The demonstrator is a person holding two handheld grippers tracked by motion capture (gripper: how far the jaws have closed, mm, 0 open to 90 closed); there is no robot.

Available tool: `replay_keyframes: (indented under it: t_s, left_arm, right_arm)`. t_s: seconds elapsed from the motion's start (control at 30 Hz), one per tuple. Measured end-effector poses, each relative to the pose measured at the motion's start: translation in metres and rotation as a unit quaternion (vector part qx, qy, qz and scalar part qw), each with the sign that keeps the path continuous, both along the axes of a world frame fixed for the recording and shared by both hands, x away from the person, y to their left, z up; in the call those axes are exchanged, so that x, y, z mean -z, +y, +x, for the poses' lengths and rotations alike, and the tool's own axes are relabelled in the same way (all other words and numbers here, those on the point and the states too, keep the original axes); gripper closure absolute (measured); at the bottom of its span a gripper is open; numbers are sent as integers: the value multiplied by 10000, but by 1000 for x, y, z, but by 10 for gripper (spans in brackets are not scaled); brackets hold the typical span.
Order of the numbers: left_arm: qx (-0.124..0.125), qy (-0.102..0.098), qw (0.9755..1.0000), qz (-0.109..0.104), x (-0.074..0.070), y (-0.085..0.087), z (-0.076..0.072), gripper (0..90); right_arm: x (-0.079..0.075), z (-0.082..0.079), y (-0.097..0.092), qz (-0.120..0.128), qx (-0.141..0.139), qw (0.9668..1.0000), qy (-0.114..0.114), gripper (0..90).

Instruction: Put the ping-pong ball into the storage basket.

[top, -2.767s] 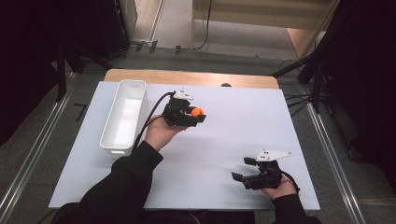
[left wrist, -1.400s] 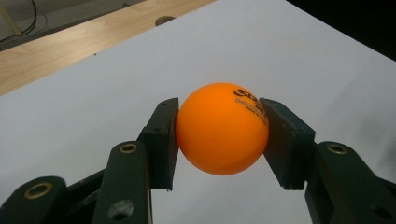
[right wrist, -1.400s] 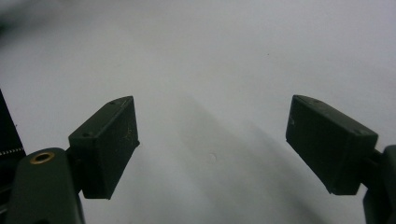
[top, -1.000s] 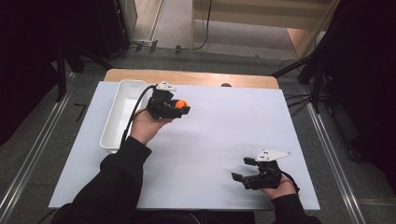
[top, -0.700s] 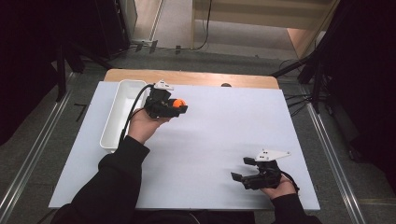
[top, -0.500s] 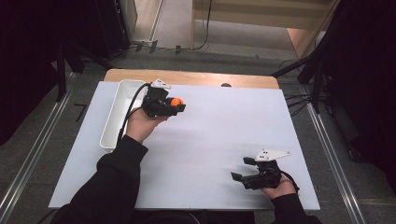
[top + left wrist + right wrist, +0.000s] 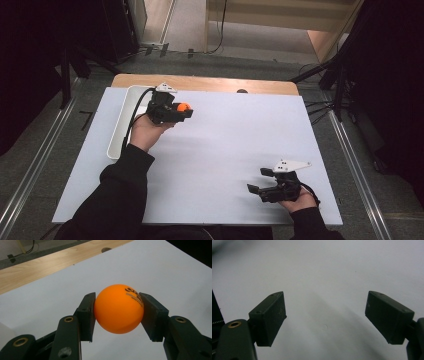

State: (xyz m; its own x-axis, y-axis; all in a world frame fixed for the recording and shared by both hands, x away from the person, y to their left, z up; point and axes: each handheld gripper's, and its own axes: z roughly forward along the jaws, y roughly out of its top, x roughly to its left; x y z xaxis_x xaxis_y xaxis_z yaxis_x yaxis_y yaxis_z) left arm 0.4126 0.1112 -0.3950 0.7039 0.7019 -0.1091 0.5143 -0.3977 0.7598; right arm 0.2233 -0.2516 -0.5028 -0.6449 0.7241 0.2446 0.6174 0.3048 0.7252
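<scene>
Left gripper view: ball [image 7: 118, 308] pinched between both pads of left claw [image 7: 117, 315], held above worktop [image 7: 240, 145] beside tray [image 7: 120, 135]. Right claw [image 7: 325, 320] wide open, empty, resting near front edge. Carry step in hand; next likely calls for positioning over tray, then release.

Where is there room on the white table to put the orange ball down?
The white table is bare between the left gripper with the orange ball and the right gripper. The far right corner is free too. It is crowded at the far left, by the white tray.
</scene>
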Motion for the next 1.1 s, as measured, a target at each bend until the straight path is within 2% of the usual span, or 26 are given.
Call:
replay_keyframes:
  t_s: [0.07, 0.2, 0.53, 0.7, 1.1]
  left_arm:
    - [-1, 38, 10000, -69, -1, 3, 1, 507]
    - [-11, 80, 10000, -19, -3, 7, 2, 507]
    - [-133, 51, 9999, -23, -5, 15, 4, 507]
    - [-185, 48, 9998, -93, -7, 21, 5, 507]
    - [-347, 36, 9994, -2, -8, 30, 8, 507]
  right_arm:
    - [0, 0, 0, 8, -8, 10000, -2, 155]
    - [0, 0, 0, 4, -9, 10000, -2, 155]
    - [0, 1, 0, 3, -15, 10000, 9, 155]
    - [0, 1, 1, -11, -20, 10000, 21, 154]
    - [0, 2, 1, -3, -27, 10000, 5, 155]
